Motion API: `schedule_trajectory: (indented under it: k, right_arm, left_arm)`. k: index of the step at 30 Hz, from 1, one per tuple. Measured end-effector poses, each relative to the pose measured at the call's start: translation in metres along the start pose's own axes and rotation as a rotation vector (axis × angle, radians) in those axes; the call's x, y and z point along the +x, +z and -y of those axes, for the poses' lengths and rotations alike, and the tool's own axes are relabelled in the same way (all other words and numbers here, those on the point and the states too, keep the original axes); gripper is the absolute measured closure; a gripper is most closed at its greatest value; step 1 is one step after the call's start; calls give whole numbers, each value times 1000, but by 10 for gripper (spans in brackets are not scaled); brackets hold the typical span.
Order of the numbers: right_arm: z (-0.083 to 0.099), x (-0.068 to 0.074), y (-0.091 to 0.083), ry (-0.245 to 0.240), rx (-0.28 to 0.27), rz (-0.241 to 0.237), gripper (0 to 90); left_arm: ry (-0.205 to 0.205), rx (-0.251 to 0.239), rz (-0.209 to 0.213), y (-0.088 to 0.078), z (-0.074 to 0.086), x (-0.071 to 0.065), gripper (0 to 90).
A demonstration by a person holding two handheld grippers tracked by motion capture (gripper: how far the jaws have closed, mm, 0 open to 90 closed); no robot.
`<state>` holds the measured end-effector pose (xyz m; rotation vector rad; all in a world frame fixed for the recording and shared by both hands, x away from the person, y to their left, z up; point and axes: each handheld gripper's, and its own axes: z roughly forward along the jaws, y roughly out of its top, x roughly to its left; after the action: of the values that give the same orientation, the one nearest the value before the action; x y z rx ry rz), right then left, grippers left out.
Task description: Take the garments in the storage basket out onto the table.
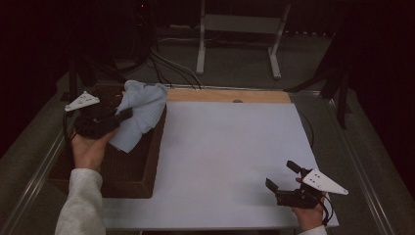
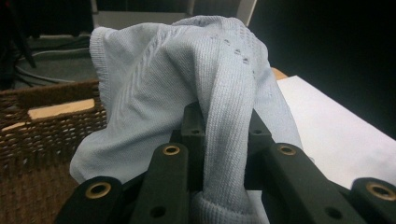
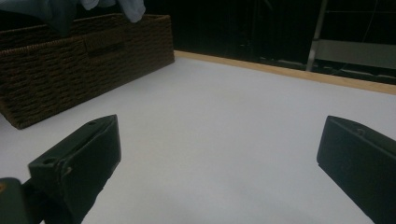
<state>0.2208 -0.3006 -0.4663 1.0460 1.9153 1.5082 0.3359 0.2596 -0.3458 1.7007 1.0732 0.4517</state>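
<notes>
A pale blue knitted garment [image 1: 141, 111] hangs over the brown wicker basket [image 1: 134, 181] at the left of the table. My left gripper [image 1: 125, 115] is shut on a fold of it and holds it above the basket. In the left gripper view the garment [image 2: 187, 84] drapes over the jaws, and a strip of it runs down between them at the left gripper [image 2: 224, 130]. My right gripper [image 1: 283, 177] rests near the table's front right corner, open, with nothing between its jaws. The right gripper view has the open right gripper [image 3: 219, 154] over bare white board.
A white board [image 1: 225, 161] covers the table, with a wooden strip [image 1: 230, 96] along its far edge. The basket [image 3: 70, 60] stands left of the board. Cables [image 1: 171, 68] and a white metal stand [image 1: 240, 29] lie on the floor beyond. Dark surroundings ring the table.
</notes>
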Motion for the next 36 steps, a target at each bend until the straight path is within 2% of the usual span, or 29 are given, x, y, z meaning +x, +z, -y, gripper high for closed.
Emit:
schedule_trajectory:
  k: [21, 36]
  right_arm:
    - [0, 0, 0, 0, 1, 0, 0]
    - [0, 0, 0, 1, -1, 0, 0]
  left_arm:
    - [36, 1, 39, 12, -6, -19, 772]
    - [41, 2, 53, 22, -6, -30, 771]
